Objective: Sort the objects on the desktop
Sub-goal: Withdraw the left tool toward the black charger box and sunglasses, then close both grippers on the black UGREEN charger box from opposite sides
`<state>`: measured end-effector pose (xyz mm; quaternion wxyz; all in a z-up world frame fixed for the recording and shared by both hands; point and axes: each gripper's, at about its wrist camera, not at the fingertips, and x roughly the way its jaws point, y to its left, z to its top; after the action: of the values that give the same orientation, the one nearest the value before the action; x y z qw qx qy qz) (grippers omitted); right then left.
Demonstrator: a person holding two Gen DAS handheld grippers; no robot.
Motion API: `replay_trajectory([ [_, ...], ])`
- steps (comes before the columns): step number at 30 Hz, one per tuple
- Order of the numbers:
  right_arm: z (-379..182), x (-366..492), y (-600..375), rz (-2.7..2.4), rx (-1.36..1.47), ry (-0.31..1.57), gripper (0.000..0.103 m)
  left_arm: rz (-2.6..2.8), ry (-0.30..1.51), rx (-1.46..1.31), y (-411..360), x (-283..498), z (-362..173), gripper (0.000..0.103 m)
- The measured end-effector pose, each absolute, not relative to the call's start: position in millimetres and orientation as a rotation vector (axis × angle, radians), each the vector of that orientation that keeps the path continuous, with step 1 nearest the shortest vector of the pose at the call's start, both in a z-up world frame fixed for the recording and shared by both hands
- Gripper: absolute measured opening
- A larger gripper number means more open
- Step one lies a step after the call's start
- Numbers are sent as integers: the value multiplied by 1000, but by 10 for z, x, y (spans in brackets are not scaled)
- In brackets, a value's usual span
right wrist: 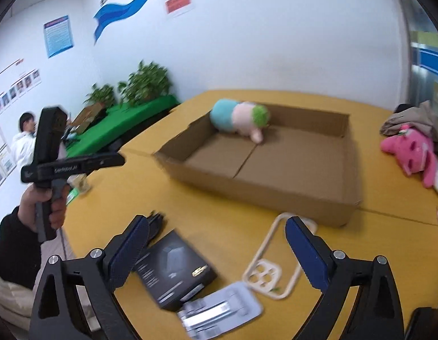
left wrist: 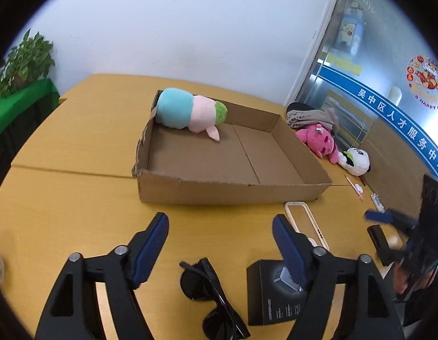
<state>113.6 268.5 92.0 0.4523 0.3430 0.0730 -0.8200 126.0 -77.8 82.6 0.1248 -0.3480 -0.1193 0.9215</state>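
Lying in the far-left corner of the cardboard tray is the teal-and-pink plush, against the far wall. Nearer me on the yellow table sit black sunglasses, a black box and a cream phone case. My left gripper is spread with nothing between its pads; my right gripper is likewise spread and empty. A pink plush and a panda plush lie right of the tray.
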Motion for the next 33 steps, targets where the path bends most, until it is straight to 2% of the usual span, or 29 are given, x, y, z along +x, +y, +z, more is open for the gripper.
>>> replay_trajectory([
  [5, 464, 1417, 2250, -1849, 922, 337, 99, 2590, -371, -1066, -661, 1403, 638, 76],
  [15, -226, 1425, 2079, -1806, 1105, 335, 102, 2322, -374, -1204, -176, 1138, 203, 76],
  [21, -386, 1324, 2063, -1856, 1130, 283, 100, 2234, -341, -1357, 31, 944, -178, 76],
  [24, -423, 1287, 2090, -1860, 1122, 277, 97, 2200, -342, -1420, 86, 941, -330, 72],
  [27, -418, 1276, 2090, -1857, 1119, 290, 88, 2195, -314, -1418, 173, 976, -353, 70],
  [33, -418, 1238, 2093, -1875, 1101, 303, 87, 2222, -331, -1419, 214, 964, -355, 65],
])
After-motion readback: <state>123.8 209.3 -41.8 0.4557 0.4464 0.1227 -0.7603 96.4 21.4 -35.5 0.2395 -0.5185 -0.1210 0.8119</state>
